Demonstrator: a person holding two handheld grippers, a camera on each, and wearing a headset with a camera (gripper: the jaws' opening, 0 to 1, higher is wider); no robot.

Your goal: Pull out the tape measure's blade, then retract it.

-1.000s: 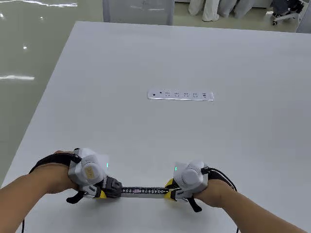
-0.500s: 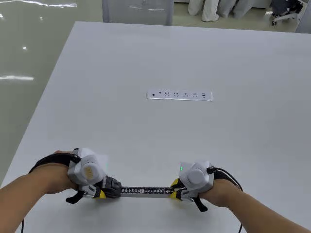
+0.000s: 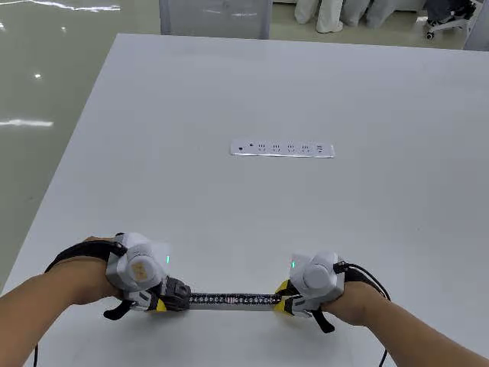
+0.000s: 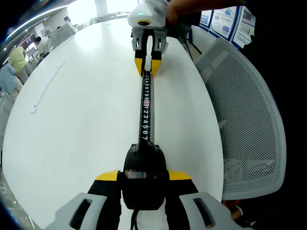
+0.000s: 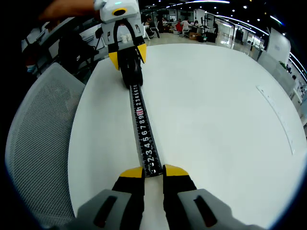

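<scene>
Left gripper (image 4: 144,176) is clamped around the black case of the one tape measure (image 4: 143,184), yellow tips on either side of it. Right gripper (image 5: 152,171) is squeezed shut on the tip of the blade (image 5: 143,125), so that's two grippers and both are busy. The single blade runs straight from one gripper to the other, low over the white counter (image 3: 267,92), with printed numbers showing along it. From the head view, the left gripper (image 3: 158,300) and right gripper (image 3: 283,301) sit at the near edge of the counter with the blade (image 3: 233,299) stretched between them. One white power strip (image 3: 283,149) lies well beyond both grippers, out toward the middle of the counter. One grey mesh chair (image 4: 244,120) sits just off the counter edge, beside the grippers.
</scene>
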